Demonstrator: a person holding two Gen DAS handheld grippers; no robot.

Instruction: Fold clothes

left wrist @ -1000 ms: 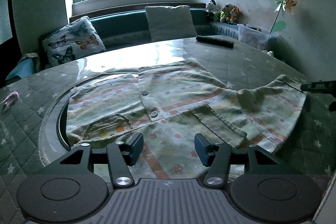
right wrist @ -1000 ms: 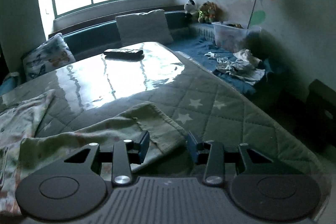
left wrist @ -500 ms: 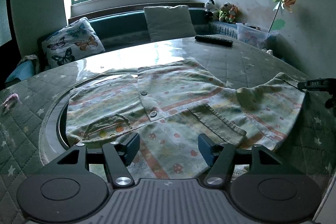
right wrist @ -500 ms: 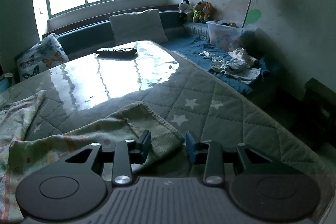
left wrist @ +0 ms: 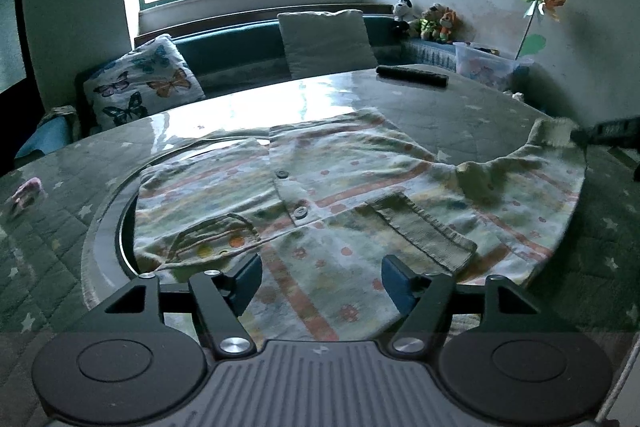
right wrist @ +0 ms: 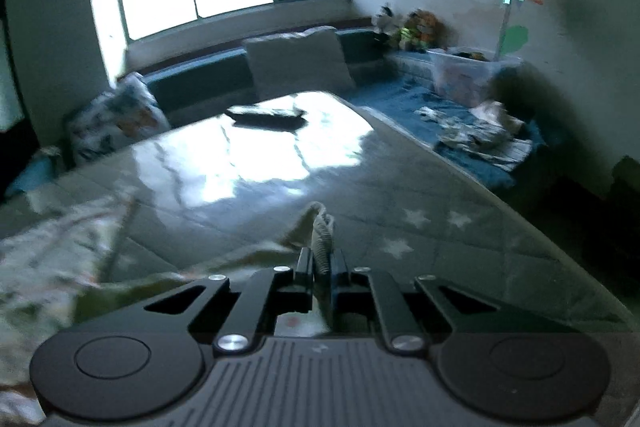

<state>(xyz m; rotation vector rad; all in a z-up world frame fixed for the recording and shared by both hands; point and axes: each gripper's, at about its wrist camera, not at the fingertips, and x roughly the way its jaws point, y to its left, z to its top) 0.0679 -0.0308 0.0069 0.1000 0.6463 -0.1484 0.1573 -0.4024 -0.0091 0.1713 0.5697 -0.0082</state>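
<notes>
A pale children's cardigan [left wrist: 320,203] with coloured dots, stripes and buttons lies spread on the round table. One sleeve is folded across its front, its ribbed cuff [left wrist: 424,227] lying on the body. My left gripper [left wrist: 320,277] is open and empty, just above the cardigan's near hem. My right gripper [right wrist: 321,263] is shut on the ribbed cuff [right wrist: 320,231] of the other sleeve and holds it lifted off the table. In the left wrist view that lifted cuff [left wrist: 554,131] shows at the far right, with the right gripper's tip [left wrist: 612,131] beside it.
The table has a quilted star cover [right wrist: 440,227] and a glossy turntable ring [left wrist: 104,211]. A black remote [left wrist: 412,75] lies at the far side. Behind are a bench with cushions [left wrist: 324,41], plush toys, a plastic box [right wrist: 464,75] and loose clothes [right wrist: 476,139].
My right gripper has closed on the sleeve cuff and raised it. My left gripper has opened a little wider and stayed near the hem.
</notes>
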